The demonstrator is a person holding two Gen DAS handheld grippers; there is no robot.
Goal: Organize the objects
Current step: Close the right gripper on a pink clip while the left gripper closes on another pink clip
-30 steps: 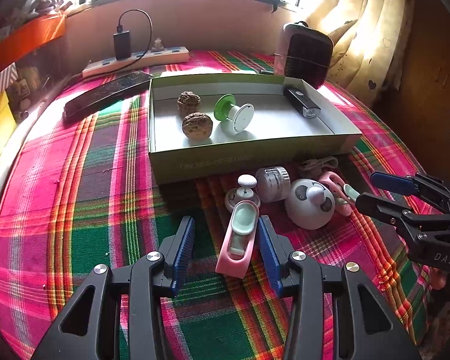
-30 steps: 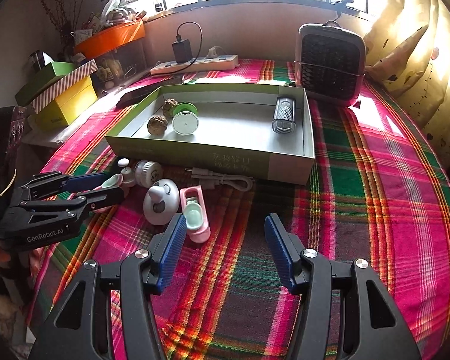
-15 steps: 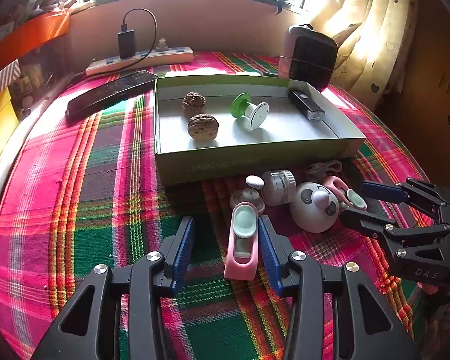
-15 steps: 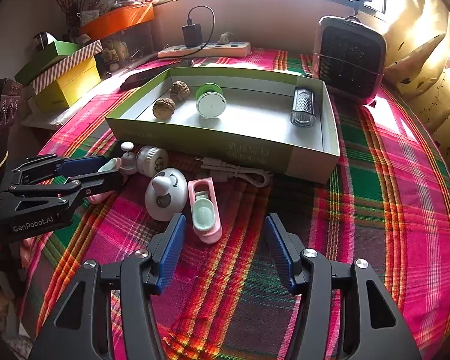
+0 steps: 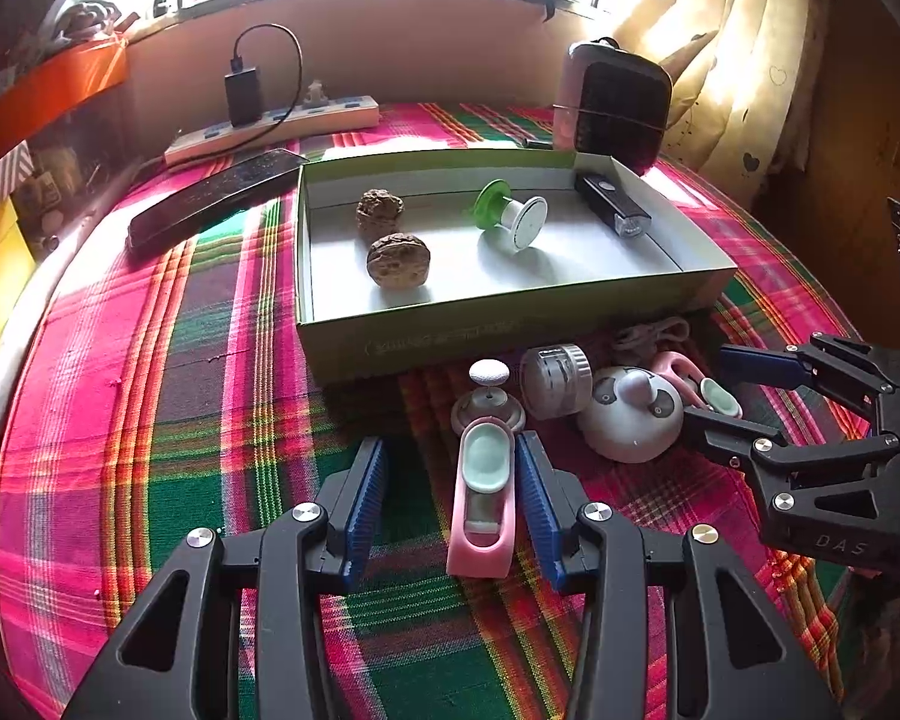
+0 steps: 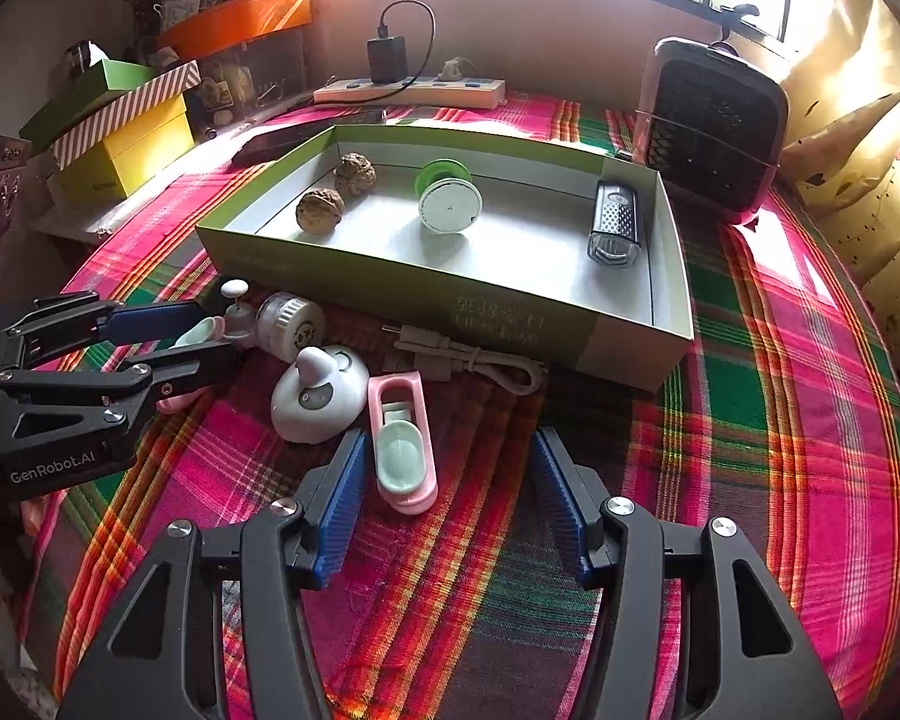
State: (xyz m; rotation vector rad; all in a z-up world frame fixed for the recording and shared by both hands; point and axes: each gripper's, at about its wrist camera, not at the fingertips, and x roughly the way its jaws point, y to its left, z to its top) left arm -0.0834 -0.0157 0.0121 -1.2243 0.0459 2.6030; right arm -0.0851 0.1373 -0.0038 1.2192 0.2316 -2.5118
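Note:
A pink toy seat with a mint bowl (image 5: 482,495) lies on the plaid cloth between my left gripper's (image 5: 448,443) blue pads. It is close to the right pad, with a wide gap on the left, so this gripper is open. A second pink and mint seat (image 6: 403,451) lies beside the left pad of my open right gripper (image 6: 448,433). The green box (image 5: 438,336) behind them holds two walnuts (image 5: 397,259), a green and white spool (image 5: 513,215) and a black torch (image 5: 613,211). A white dome toy (image 6: 318,397), a small jar (image 6: 288,324) and a knobbed piece (image 5: 489,399) sit in front of the box.
A grey cable (image 6: 468,360) lies against the box front. Behind the box are a power strip with a charger (image 5: 270,126), a dark flat case (image 5: 210,198) and a small heater (image 6: 711,126). Stacked boxes (image 6: 120,138) stand at the left edge and a curtain hangs at the right.
The right wrist view has rolled a little and its pink seat sits slightly nearer the left pad. The left gripper has stayed around its seat, and both jaws kept their width.

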